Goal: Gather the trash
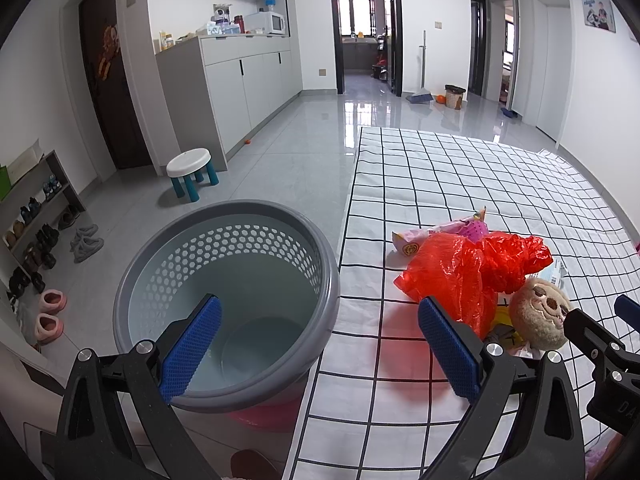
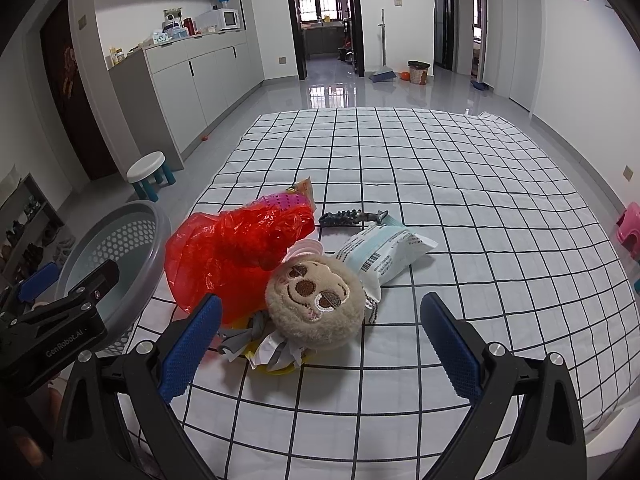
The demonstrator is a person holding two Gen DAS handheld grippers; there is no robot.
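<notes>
A crumpled red plastic bag [image 2: 236, 256] lies on the black-and-white checked cloth [image 2: 440, 184], with a pink snack wrapper [image 2: 294, 199] behind it. A beige plush ball toy [image 2: 316, 304] lies in front, on crumpled paper and a yellow scrap [image 2: 272, 354]. A white-and-blue packet [image 2: 384, 252] and a black clip [image 2: 352, 217] lie to the right. My right gripper [image 2: 320, 344] is open, just before the toy. My left gripper [image 1: 320, 344] is open and empty, between the grey perforated basket [image 1: 228, 280] and the red bag [image 1: 468, 272].
The basket stands on the floor at the cloth's left edge, on something pink. A small white stool with teal legs [image 1: 192, 172] is behind it. A shoe rack [image 1: 36, 224] and slippers are at the far left. A pink stool [image 2: 630, 228] is at the right.
</notes>
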